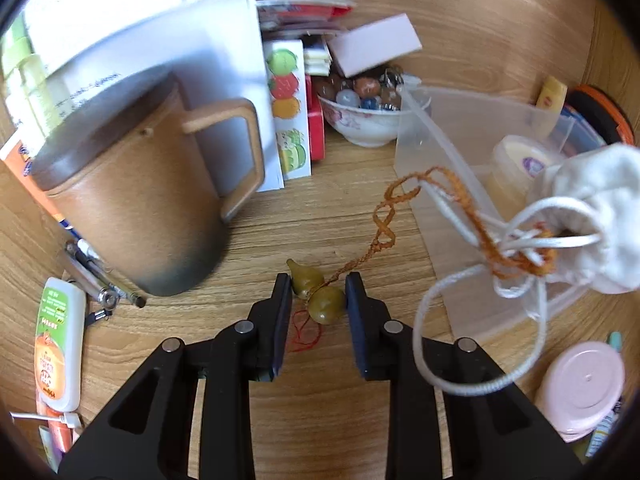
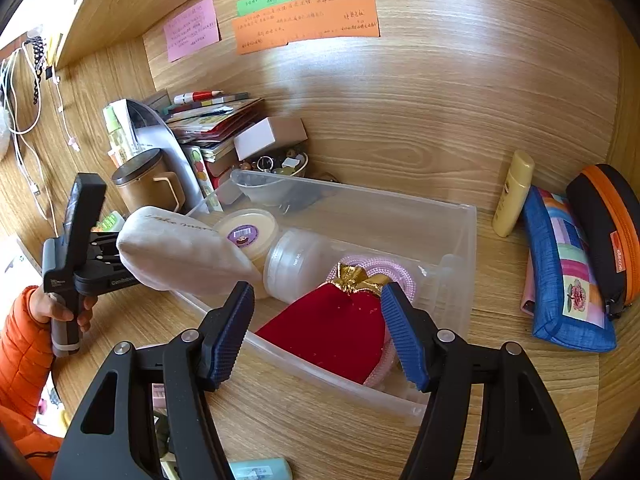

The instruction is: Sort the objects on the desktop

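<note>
In the left wrist view my left gripper [image 1: 318,294] is shut on a small olive gourd charm [image 1: 326,306] just above the desk. Its orange braided cord [image 1: 386,220] runs up to the mouth of a white drawstring pouch [image 1: 600,208] that hangs at the right over a clear plastic bin [image 1: 432,168]. In the right wrist view my right gripper [image 2: 318,316] is open and empty above the near edge of the bin [image 2: 460,240]. The pouch [image 2: 176,252] rests tilted on the bin's left rim. Inside lie a red velvet bag [image 2: 332,328], a yellow-lidded tub [image 2: 248,234] and a clear jar [image 2: 296,264].
A brown lidded mug [image 1: 136,200] stands left of my left gripper, with pens [image 1: 100,276] and a white tube [image 1: 60,344] beside it. A bowl of beads [image 1: 360,108] and stacked books sit behind. A pink-lidded jar [image 1: 580,388] is right. A yellow bottle [image 2: 512,196] and pencil cases [image 2: 568,276] stand right of the bin.
</note>
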Demonstrator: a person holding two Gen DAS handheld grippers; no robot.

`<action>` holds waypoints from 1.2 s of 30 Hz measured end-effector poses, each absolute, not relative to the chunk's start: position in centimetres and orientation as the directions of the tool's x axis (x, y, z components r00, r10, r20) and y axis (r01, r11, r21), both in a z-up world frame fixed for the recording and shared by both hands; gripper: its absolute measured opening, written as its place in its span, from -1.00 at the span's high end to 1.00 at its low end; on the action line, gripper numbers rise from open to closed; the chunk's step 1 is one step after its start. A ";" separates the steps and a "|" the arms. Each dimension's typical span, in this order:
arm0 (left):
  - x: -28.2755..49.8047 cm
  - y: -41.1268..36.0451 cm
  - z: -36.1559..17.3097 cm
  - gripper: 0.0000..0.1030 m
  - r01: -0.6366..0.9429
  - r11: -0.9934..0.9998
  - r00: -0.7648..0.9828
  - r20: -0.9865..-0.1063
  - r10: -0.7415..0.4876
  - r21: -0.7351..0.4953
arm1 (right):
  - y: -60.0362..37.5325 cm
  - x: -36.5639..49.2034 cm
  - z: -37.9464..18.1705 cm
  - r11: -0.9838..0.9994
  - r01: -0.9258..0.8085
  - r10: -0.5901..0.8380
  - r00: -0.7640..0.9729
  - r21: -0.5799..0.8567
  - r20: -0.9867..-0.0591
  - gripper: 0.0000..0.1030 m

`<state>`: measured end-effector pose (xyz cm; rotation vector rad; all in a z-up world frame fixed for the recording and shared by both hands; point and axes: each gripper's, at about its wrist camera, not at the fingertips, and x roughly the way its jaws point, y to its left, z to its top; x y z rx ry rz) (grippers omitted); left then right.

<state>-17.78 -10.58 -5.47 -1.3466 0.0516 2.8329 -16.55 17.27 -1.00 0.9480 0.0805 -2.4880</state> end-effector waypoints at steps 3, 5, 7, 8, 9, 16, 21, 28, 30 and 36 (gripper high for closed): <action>-16.7 -10.7 -4.1 0.48 -0.016 -1.000 -0.655 -0.756 0.003 0.010 | 17.2 -16.4 -0.9 -0.883 0.455 -0.417 -0.647 0.116 -0.639 -0.21; -17.0 -10.2 -3.2 0.48 -0.021 -1.000 -0.670 -0.743 0.015 -0.002 | 17.2 -16.3 -0.8 -0.882 0.457 -0.420 -0.646 0.118 -0.638 -0.21; -16.3 -9.9 -2.3 0.48 -0.035 -0.999 -0.687 -0.726 0.039 -0.021 | 17.2 -16.3 -0.8 -0.880 0.460 -0.425 -0.645 0.121 -0.635 -0.21; -15.9 -10.1 -1.8 0.48 -0.043 -0.999 -0.693 -0.720 0.049 -0.028 | 17.2 -16.2 -0.7 -0.878 0.462 -0.428 -0.645 0.123 -0.633 -0.21; -16.2 -9.2 -1.4 0.48 -0.052 -0.998 -0.699 -0.712 0.062 -0.035 | 17.1 -16.2 -0.7 -0.875 0.467 -0.434 -0.643 0.126 -0.632 -0.21; -13.6 -7.4 0.5 0.48 -0.139 -0.989 -0.722 -0.677 0.141 -0.058 | 15.5 -15.0 -0.2 -0.826 0.545 -0.501 -0.593 0.143 -0.630 -0.21; -14.1 -6.1 -0.1 0.48 -0.175 -0.983 -0.722 -0.672 0.167 -0.055 | 12.5 -13.9 0.8 -0.791 0.608 -0.510 -0.596 0.065 -0.620 -0.21; -14.4 -6.4 -0.5 0.48 -0.198 -0.976 -0.717 -0.666 0.205 -0.088 | 8.0 -14.9 0.1 -0.744 0.668 -0.502 -0.546 0.014 -0.671 -0.21; -14.4 -6.6 -0.5 0.48 -0.207 -0.974 -0.715 -0.665 0.216 -0.094 | 7.1 -15.3 -0.1 -0.731 0.683 -0.507 -0.529 0.014 -0.681 -0.21; -14.6 -6.5 -0.4 0.48 -0.219 -0.971 -0.713 -0.664 0.225 -0.093 | 5.9 -17.2 -1.4 -0.712 0.701 -0.501 -0.472 0.036 -0.726 0.13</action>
